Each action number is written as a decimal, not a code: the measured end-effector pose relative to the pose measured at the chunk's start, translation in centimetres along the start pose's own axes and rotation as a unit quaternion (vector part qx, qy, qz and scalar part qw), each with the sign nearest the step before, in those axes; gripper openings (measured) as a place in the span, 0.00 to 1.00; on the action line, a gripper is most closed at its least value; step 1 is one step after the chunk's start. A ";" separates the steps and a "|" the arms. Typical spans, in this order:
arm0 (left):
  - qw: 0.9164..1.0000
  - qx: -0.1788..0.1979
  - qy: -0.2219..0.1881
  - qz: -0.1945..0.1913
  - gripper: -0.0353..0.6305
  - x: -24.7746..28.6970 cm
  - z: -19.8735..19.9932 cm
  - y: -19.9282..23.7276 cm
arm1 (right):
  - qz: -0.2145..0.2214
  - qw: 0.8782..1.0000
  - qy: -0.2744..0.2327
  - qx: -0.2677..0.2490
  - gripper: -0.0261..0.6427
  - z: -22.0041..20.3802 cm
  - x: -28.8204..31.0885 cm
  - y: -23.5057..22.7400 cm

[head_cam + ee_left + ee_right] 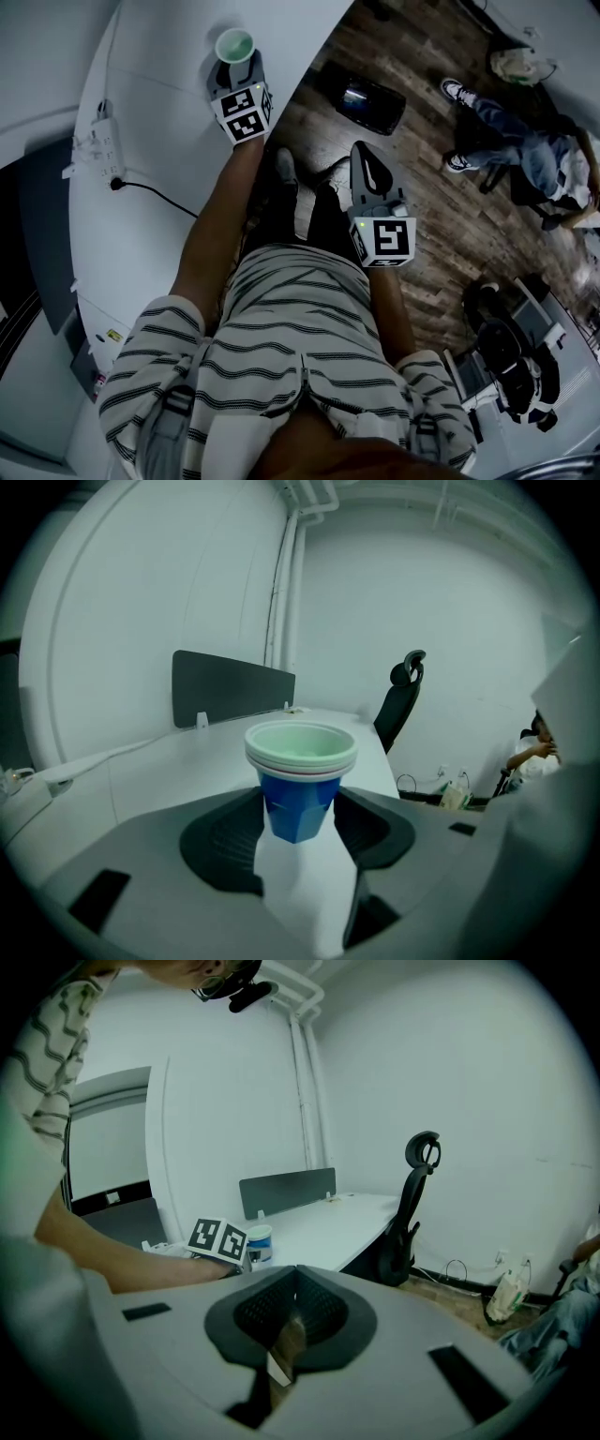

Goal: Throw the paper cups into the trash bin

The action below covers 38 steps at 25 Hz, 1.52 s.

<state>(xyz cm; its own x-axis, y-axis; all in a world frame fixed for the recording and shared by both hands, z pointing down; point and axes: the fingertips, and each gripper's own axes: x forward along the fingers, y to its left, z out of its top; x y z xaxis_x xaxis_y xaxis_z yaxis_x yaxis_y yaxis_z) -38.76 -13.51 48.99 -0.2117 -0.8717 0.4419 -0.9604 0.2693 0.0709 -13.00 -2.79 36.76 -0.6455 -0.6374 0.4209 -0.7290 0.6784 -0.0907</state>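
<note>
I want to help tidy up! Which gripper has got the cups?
The left gripper: the stacked paper cups, blue outside, are pinched between its jaws. The right gripper is shut with nothing in it.

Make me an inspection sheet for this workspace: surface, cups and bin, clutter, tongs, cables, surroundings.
Surface: white desk with a curved edge.
Job's things: stacked paper cups, blue outside, upright, not yet binned; dark trash bin stands on the wooden floor beside the desk.
Clutter: power strip near the desk's far side; no other loose items seen.
Grippers: left tongs closed on the cup stack; right tongs shut and empty, over the floor.
Cables: black cable runs from the power strip across the desk.
Surroundings: grey desk divider, black office chair, seated person across the room.
</note>
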 end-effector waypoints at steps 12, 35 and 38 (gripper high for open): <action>0.999 0.021 -0.028 -0.040 0.43 -4.7 4.2 -3.8 | -0.023 0.999 -0.034 0.008 0.06 1.4 -2.4 -1.4; 0.987 0.060 -0.072 -0.134 0.43 -12.2 9.0 -14.8 | -0.084 0.992 -0.094 0.017 0.06 4.7 -8.5 -6.0; 0.984 0.064 -0.077 -0.146 0.43 -13.5 9.5 -16.0 | -0.093 0.990 -0.101 0.019 0.06 5.0 -9.4 -6.6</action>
<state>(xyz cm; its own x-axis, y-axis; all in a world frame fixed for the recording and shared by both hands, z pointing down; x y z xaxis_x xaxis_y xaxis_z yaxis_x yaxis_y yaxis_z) -22.22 -9.98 33.41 0.0614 -0.9585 0.2783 -0.9972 -0.0471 0.0578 -3.25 -3.07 28.87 -0.5291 -0.8123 0.2455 -0.8449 0.5311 -0.0636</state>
